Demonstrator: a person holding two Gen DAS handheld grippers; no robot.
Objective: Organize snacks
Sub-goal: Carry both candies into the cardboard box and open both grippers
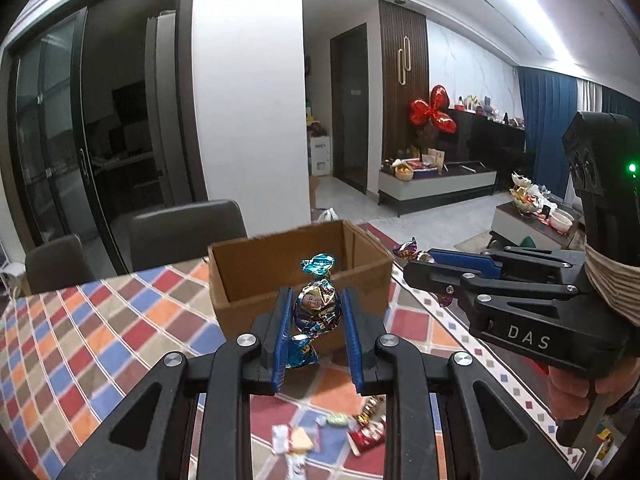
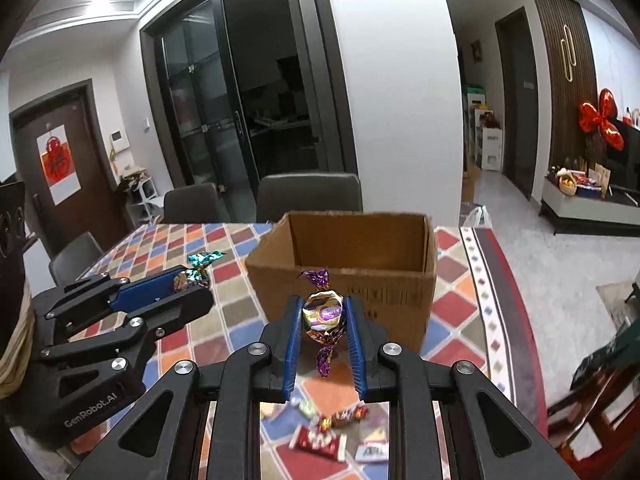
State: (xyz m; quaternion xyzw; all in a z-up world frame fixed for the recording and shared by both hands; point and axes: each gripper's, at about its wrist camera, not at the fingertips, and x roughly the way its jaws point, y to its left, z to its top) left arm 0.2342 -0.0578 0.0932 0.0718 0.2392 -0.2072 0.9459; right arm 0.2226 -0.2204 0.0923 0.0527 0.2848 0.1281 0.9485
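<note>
Two candies on the way to the cardboard box [image 2: 344, 264]

The left claw [image 1: 316, 312] clamps a blue-wrapped candy [image 1: 317, 304], the right claw [image 2: 323, 318] a purple-wrapped candy [image 2: 323, 312]; next, carry both over the box and release.

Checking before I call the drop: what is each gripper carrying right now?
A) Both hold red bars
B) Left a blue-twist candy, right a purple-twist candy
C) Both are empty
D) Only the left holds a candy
B: the left gripper is shut on the blue-twist candy, the right gripper on the purple-twist candy, both short of the cardboard box.
</note>
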